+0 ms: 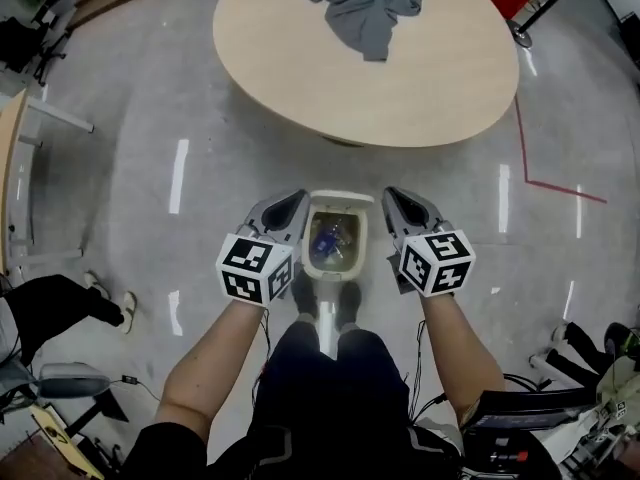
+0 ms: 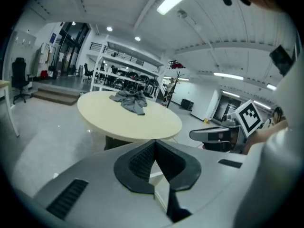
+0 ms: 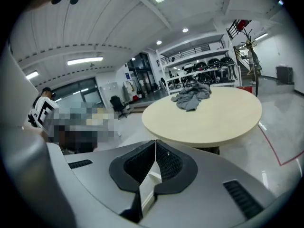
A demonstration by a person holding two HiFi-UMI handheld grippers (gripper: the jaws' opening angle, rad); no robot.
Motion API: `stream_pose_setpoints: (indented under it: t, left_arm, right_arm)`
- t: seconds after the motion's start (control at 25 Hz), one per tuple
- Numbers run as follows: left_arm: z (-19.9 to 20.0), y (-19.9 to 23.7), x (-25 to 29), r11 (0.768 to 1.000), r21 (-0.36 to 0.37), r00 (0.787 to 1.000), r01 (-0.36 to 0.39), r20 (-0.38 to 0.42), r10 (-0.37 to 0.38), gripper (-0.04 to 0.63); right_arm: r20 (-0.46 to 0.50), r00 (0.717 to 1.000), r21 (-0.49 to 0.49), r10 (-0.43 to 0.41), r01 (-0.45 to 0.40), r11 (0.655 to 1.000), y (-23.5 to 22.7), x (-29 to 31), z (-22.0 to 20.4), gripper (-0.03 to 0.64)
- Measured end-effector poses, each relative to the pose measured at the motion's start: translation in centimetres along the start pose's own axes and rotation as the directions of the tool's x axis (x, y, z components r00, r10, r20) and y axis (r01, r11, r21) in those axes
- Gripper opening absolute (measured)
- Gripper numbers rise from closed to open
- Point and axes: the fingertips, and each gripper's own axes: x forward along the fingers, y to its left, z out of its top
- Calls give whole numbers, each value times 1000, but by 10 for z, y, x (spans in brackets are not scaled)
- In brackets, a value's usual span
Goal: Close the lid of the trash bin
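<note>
the trash bin [image 1: 312,244] stands open on the grey floor [image 1: 150,168] just ahead of the person's shoes [image 1: 304,294], its pale lid [image 1: 340,198] tipped up at the far edge. inside lies a heap of litter [image 1: 333,238], some of it blue, the rest too small and dark to name.

the bin's lower front is cut off by the person's legs, and a pale strip between the legs cannot be identified. in each gripper view a pale shape shows through the gap below the finger tips; what it is cannot be told.

the left gripper [image 1: 293,202] hangs just beside the bin's left wall and the right gripper [image 1: 393,198] just beside its right wall, so the bin sits between them; neither clearly touches it or the lid. in the left gripper view the left gripper's [image 2: 155,144] fingers are pressed together at the tips with nothing between them, and the right gripper's [image 3: 155,143] fingers meet the same way, also empty.

beyond the bin stands a round table [image 1: 440,78] with a crumpled grey garment [image 1: 365,3] on it.
</note>
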Motion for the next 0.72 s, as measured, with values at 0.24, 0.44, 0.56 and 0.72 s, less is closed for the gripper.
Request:
stream_pose_setpoints:
  t: [0.24, 0.44, 0.56, 0.72]
  left_arm:
    - [-84, 31, 76, 998, -66, 986, 2, -168, -13, -2]
    - [-125, 48, 127, 996, -93, 971, 1, -237, -23, -2]
    - [-148, 54, 145, 994, -109, 959, 1, -281, -32, -2]
    - [-172, 57, 152, 994, -107, 939, 5, -340, -41, -2]
  right_arm:
    - [-168, 985, 60, -27, 38, 997, -39, 70, -84, 11]
    - [-228, 972, 124, -58, 88, 988, -67, 105, -128, 11]
    - [-264, 963, 129, -55, 91, 987, -71, 118, -147, 11]
    - [-297, 953, 152, -58, 108, 983, -76, 128, -167, 11]
